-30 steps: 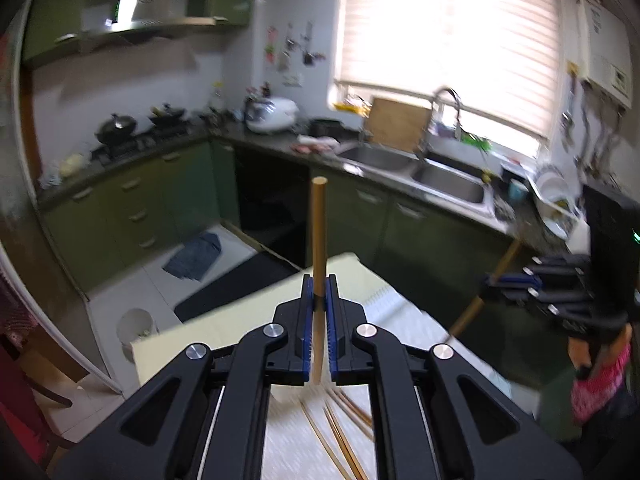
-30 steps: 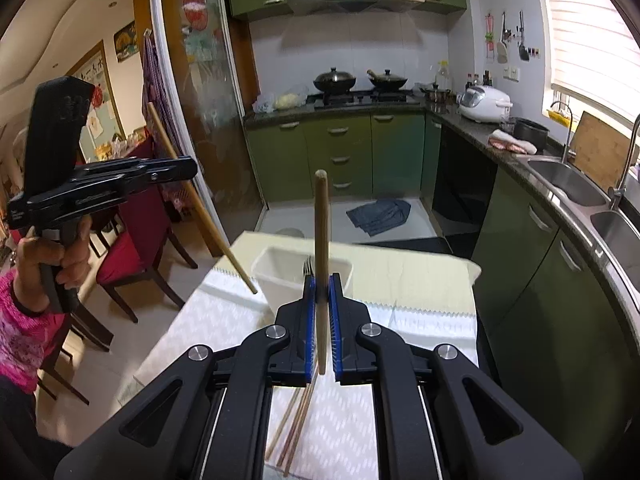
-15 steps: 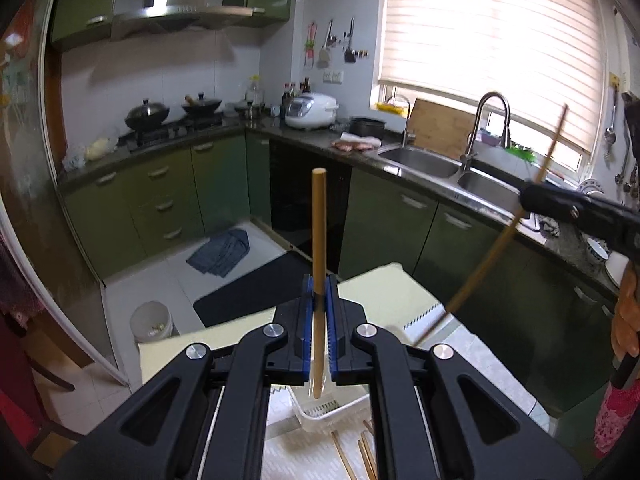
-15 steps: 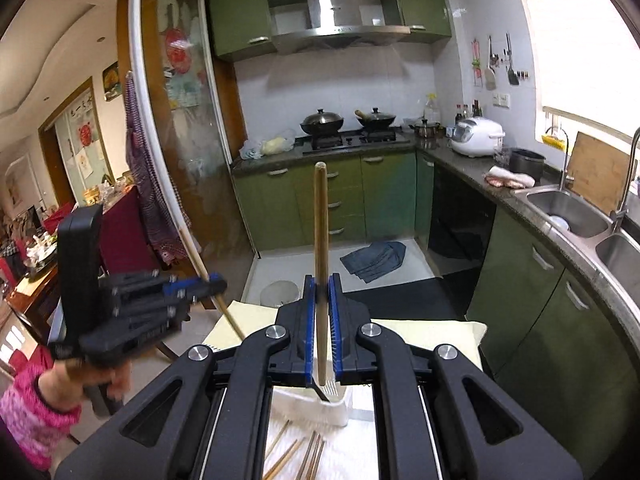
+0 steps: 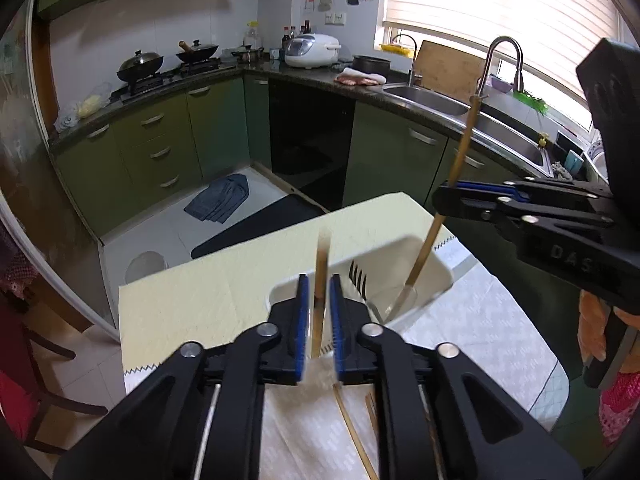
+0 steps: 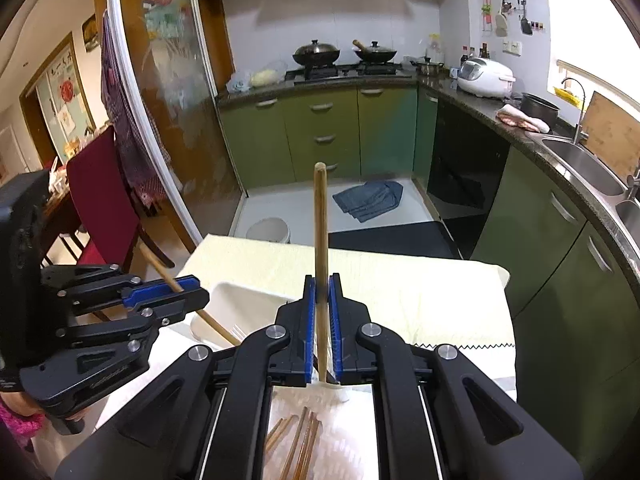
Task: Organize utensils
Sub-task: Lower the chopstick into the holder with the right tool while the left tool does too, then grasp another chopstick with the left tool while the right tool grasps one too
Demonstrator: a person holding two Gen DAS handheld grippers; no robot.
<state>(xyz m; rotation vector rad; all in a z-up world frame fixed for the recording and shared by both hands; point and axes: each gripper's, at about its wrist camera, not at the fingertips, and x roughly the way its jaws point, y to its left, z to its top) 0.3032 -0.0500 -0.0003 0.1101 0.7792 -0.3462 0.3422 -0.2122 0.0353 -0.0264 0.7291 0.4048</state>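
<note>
A white utensil basket (image 5: 436, 270) stands on the table with a fork (image 5: 358, 278) in it; it also shows in the right wrist view (image 6: 240, 308). My left gripper (image 5: 318, 312) has its jaws parted; a blurred chopstick (image 5: 320, 280) hangs loose between them above the basket. My right gripper (image 6: 321, 308) is shut on a second chopstick (image 6: 320, 220), whose lower tip reaches into the basket (image 5: 420, 264). In the right wrist view the left gripper (image 6: 168, 292) shows at the left with its chopstick (image 6: 216, 326) slanting into the basket.
Several loose chopsticks (image 6: 298, 446) lie on a white patterned cloth (image 5: 472, 320) in front of the basket. A pale yellow cloth (image 5: 208, 292) covers the table's far part. Green kitchen cabinets, a sink counter and a red chair (image 6: 104, 196) surround the table.
Both grippers have come down over the basket. My left gripper has opened and its chopstick is slipping down. The right chopstick's tip has gone into the basket.
</note>
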